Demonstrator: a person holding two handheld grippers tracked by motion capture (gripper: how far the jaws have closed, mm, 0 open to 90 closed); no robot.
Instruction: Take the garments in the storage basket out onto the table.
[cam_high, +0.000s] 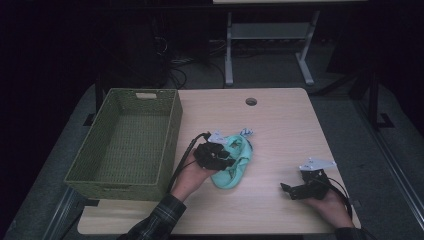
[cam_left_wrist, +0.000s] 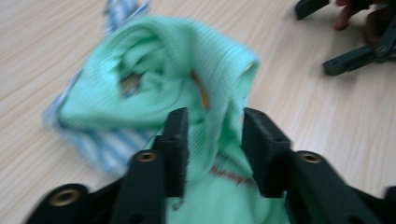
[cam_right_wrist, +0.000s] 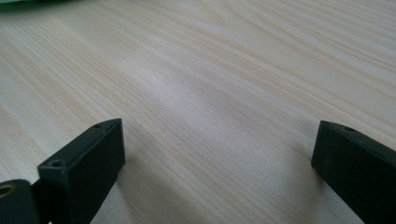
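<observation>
A mint-green garment lies crumpled on the wooden table, on top of a blue-and-white striped cloth. My left gripper is down at the garment's left edge. Its jaws are open a moderate way, with a fold of green fabric loose between them. My right gripper rests near the table's front right. Its jaws are open wide over bare wood with nothing between them. The left gripper view shows the right gripper far off at the top right.
A green woven basket with nothing in it stands on the table's left side, close to my left hand. A round cable hole sits near the far edge. Table legs and cables lie on the dark floor beyond.
</observation>
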